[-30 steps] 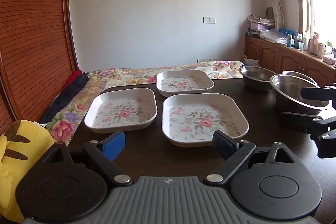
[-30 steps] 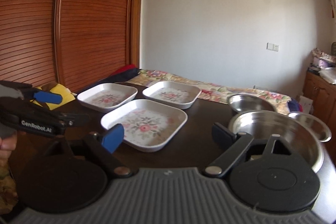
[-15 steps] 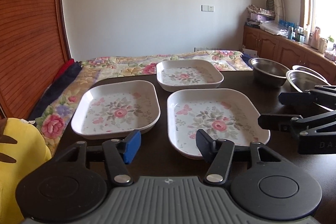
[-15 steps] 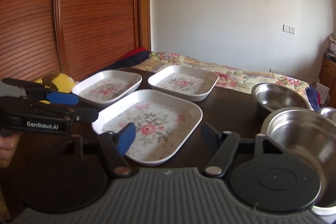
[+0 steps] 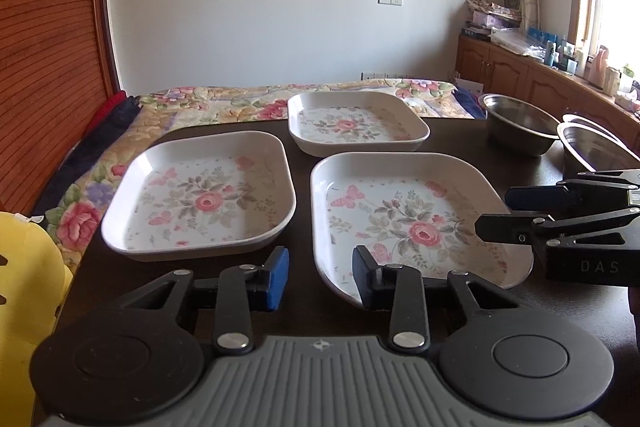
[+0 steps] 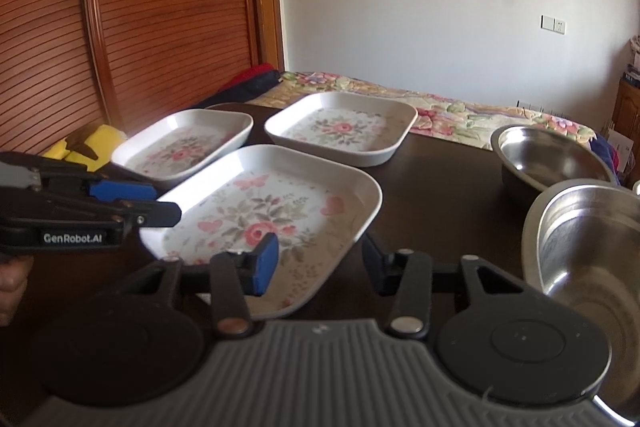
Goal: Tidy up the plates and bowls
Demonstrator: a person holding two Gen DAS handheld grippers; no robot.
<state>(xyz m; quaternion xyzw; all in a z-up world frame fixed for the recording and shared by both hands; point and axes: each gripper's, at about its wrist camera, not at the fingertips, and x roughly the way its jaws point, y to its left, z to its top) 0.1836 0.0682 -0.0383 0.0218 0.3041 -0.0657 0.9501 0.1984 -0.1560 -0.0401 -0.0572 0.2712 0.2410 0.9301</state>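
Three white square plates with a rose pattern lie on the dark table (image 5: 460, 143): a left plate (image 5: 200, 195), a far plate (image 5: 356, 123) and a near plate (image 5: 412, 223). My left gripper (image 5: 320, 279) is open but narrow, low at the near plate's front left corner. My right gripper (image 6: 318, 265) is open over the near plate's (image 6: 272, 211) front right edge, with nothing gripped. Each gripper shows in the other's view, the right gripper (image 5: 493, 213) and the left gripper (image 6: 166, 203). Steel bowls (image 6: 552, 159) (image 6: 588, 239) stand to the right.
A floral bedspread (image 5: 240, 103) lies beyond the table's far edge. A yellow plush toy (image 5: 24, 287) sits at the left, by a slatted wooden door (image 5: 48, 47). Wooden cabinets (image 5: 540, 79) with clutter run under the window. A hand (image 6: 10, 279) holds the left gripper.
Both grippers have moved forward and down towards the near plate, and the jaws of both have narrowed. The plates and bowls have not moved.
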